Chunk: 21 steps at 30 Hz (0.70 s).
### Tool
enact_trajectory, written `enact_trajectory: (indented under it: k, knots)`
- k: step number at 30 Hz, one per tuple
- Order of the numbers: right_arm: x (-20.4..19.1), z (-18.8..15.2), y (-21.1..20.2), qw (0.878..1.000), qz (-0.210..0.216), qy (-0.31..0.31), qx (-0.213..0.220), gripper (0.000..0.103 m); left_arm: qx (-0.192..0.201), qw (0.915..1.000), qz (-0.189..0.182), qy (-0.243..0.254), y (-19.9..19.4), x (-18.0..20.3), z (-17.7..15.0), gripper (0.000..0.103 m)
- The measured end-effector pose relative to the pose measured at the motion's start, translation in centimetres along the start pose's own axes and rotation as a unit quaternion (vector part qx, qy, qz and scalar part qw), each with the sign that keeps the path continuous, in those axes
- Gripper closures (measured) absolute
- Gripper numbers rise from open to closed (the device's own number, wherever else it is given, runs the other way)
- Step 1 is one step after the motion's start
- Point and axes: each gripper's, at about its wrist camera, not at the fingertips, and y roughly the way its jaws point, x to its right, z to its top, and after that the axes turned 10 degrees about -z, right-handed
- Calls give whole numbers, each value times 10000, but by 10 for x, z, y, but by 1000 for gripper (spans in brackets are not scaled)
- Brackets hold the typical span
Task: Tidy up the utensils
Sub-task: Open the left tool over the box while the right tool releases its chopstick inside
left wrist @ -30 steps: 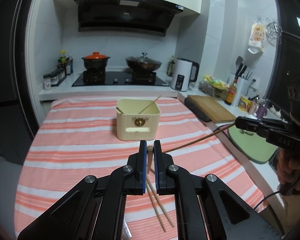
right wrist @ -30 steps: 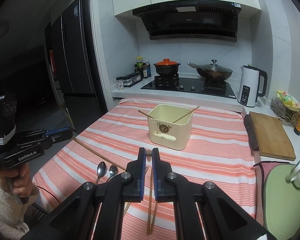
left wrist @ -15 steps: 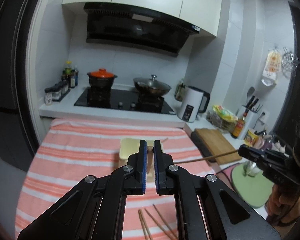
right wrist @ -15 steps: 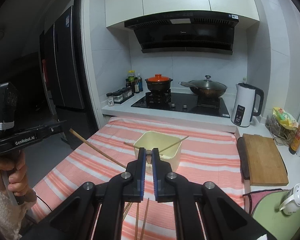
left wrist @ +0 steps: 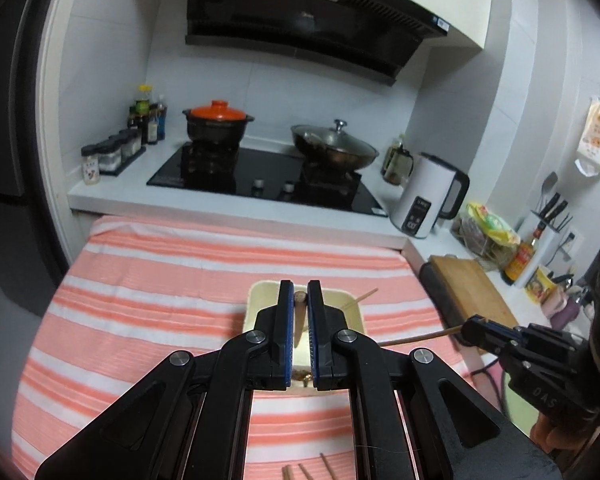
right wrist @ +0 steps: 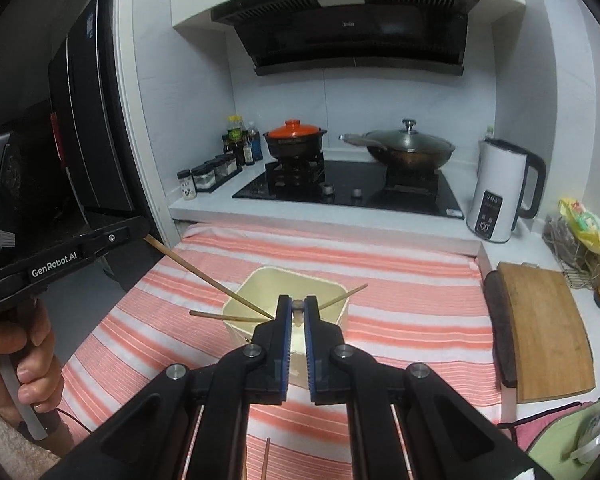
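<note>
Both grippers are clamped on wooden chopsticks above a cream holder. Seen from its own camera, the left gripper (left wrist: 299,297) has its blue-padded fingers (left wrist: 286,320) pressed on the thick end of a chopstick (left wrist: 299,320), which runs down between them toward the cream utensil holder (left wrist: 354,316). From the right wrist view that same chopstick (right wrist: 208,276) slants from the left gripper (right wrist: 142,232), held by a hand (right wrist: 24,360) at the left border, down to the holder's near rim. The right gripper (right wrist: 297,307) is likewise closed on the butt of a second chopstick (right wrist: 297,314), directly over the holder (right wrist: 260,280); in the left wrist view this stick (left wrist: 416,338) reaches from the right gripper (left wrist: 466,326) toward the holder's right side. Two more chopsticks already rest in the holder, one (right wrist: 342,295) leaning over its right rim and one (right wrist: 216,315) poking out over the left rim. The holder stands about the middle of the table, on a pink-and-white striped cloth (left wrist: 160,280). Further chopstick ends (left wrist: 304,470) lie on the cloth at the table's near edge. Past the far edge is a stove (right wrist: 348,188) with an orange-lidded pot (right wrist: 294,140) and a lidded wok (right wrist: 410,148); a white kettle (right wrist: 500,192) and a wooden cutting board (right wrist: 548,320) sit beyond the table's right edge.
</note>
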Motion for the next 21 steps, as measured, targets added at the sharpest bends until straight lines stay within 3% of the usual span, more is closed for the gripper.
enact_trajectory:
  k: [8,16,18,20,21]
  knots:
    - [1,3,71,9957,307,183,-857,97,-607,9981,30,-34,42,-12,-13,99]
    - [2,-7,98,9960,179,264,-830,94,-750,9972,-35,14,53,-16,-26,98]
    - [7,-14,99,9962,134,317,-797,93,-758,9971,-16,57,52,-17,-32,91]
    - [12,-20,98,9964,107,337,-765,93,-777,9970,13,50,51,-19,-39,70]
    - [14,-22,98,9966,104,346,-741,86,-788,9969,32,37,50,-20,-42,62]
